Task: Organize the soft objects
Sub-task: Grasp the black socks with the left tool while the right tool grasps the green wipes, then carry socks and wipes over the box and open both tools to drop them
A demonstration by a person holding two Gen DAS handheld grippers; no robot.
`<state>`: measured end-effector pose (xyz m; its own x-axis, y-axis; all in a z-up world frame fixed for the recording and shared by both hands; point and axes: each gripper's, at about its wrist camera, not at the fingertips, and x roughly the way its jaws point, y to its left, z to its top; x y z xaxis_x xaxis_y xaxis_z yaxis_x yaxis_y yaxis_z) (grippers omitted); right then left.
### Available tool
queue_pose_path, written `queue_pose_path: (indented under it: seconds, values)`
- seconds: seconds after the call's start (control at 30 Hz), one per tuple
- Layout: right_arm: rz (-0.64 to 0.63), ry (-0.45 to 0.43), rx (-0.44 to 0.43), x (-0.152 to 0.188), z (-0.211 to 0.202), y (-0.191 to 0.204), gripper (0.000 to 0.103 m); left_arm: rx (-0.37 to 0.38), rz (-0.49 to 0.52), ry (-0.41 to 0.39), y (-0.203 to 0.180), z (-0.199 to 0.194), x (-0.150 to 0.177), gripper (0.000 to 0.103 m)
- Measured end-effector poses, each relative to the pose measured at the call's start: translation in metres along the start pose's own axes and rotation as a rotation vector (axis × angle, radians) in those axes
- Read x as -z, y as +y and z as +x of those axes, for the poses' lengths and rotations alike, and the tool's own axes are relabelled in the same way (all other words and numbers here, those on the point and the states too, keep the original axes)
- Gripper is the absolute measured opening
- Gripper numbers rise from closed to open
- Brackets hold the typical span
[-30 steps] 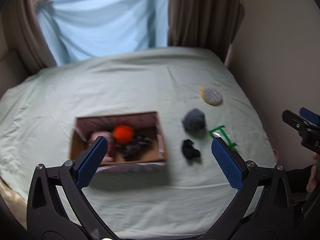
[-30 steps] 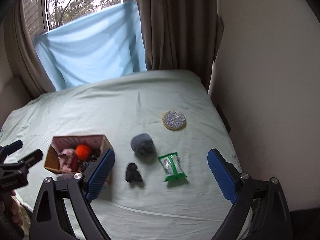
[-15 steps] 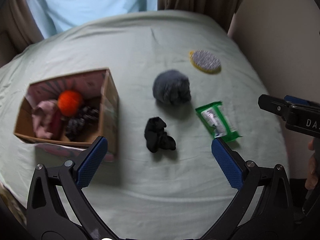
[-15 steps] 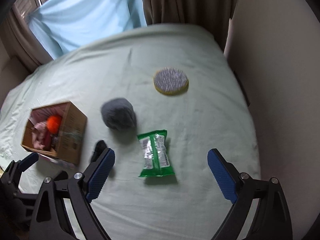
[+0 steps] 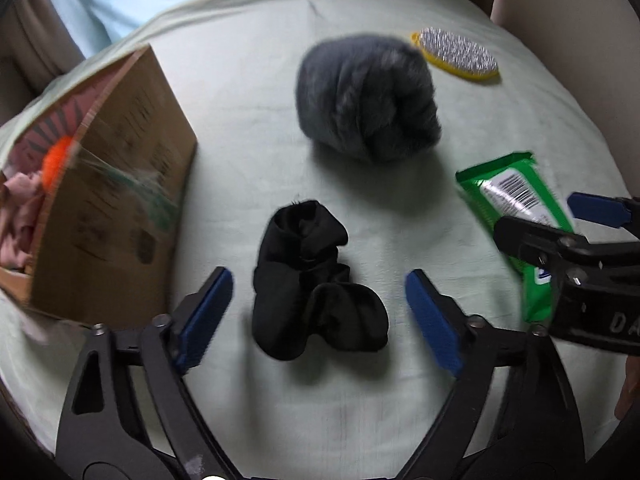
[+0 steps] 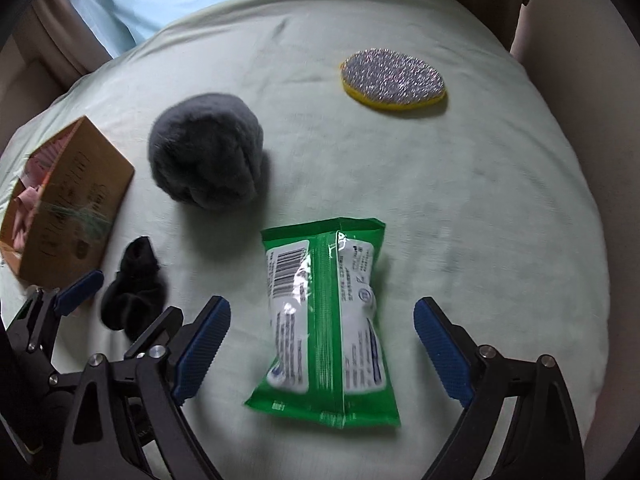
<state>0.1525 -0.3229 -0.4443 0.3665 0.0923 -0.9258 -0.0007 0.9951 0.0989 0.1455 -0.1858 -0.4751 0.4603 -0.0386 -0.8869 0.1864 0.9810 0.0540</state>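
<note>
A crumpled black sock (image 5: 316, 280) lies on the pale green bed sheet (image 5: 280, 400). My left gripper (image 5: 319, 292) hangs low over it, jaws closing, a blue pad on each side of the sock and neither touching it. To the right, my right gripper (image 6: 323, 308) straddles a green wipes pack (image 6: 324, 312); its jaws are closing too, with gaps on both sides. A grey fluffy ball (image 5: 368, 96) sits farther back. Beyond it lies a yellow scrubber with a silver face (image 6: 394, 78).
An open cardboard box (image 5: 112, 192) stands at the left, holding an orange ball (image 5: 56, 160) and pink cloth (image 5: 16, 208). The bed's edge and a wall run along the right; curtains and a light blue cloth hang behind.
Both grippers have dropped steeply toward the bed. The left came off the box to sit over the black sock; the right came down around the green pack. Both jaws have narrowed.
</note>
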Motion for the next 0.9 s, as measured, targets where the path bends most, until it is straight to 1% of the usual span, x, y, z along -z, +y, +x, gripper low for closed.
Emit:
queue_pose_path:
  seconds: [0.13,0.17,0.2,0.23,0.27,0.33,0.4,0.43,0.47,0.57,0.7,0.9]
  values:
    - [-0.009,0.020,0.019,-0.001,0.013,0.001,0.071,0.020,0.004,0.024,-0.002,0.015,0.005,0.072]
    - [-0.008,0.023,0.022,-0.001,0.014,0.002,0.068,0.026,0.002,0.019,-0.002,0.015,0.005,0.066]
    - [-0.012,0.022,0.033,-0.001,0.015,0.004,0.064,0.029,0.003,0.017,-0.001,0.015,0.005,0.057]
    - [-0.017,0.018,0.041,0.000,0.016,0.005,0.062,0.035,0.005,0.018,-0.001,0.015,0.005,0.052]
    - [-0.022,0.013,0.046,0.000,0.015,0.007,0.061,0.046,0.007,0.019,-0.002,0.015,0.004,0.044]
    - [-0.028,0.001,0.053,0.001,0.014,0.011,0.055,0.062,0.012,0.021,-0.001,0.014,0.003,0.039]
    - [-0.027,0.002,0.059,0.002,0.012,0.014,0.052,0.069,0.011,0.027,-0.001,0.013,0.000,0.030]
    - [-0.026,0.000,0.056,0.003,0.011,0.015,0.046,0.073,0.005,0.029,0.000,0.013,-0.001,0.028]
    - [-0.026,0.000,0.054,0.004,0.010,0.015,0.045,0.075,0.000,0.031,0.000,0.012,-0.001,0.025]
    - [-0.026,-0.010,0.038,0.005,0.003,0.018,0.044,0.079,-0.016,0.027,0.004,0.006,-0.004,0.023]
    - [-0.032,-0.034,0.035,0.006,-0.011,0.022,0.043,0.077,-0.009,-0.008,0.008,-0.008,-0.012,0.023]
    - [-0.008,-0.074,0.033,-0.002,-0.045,0.033,0.043,0.072,-0.029,-0.031,0.021,-0.037,-0.025,0.023]
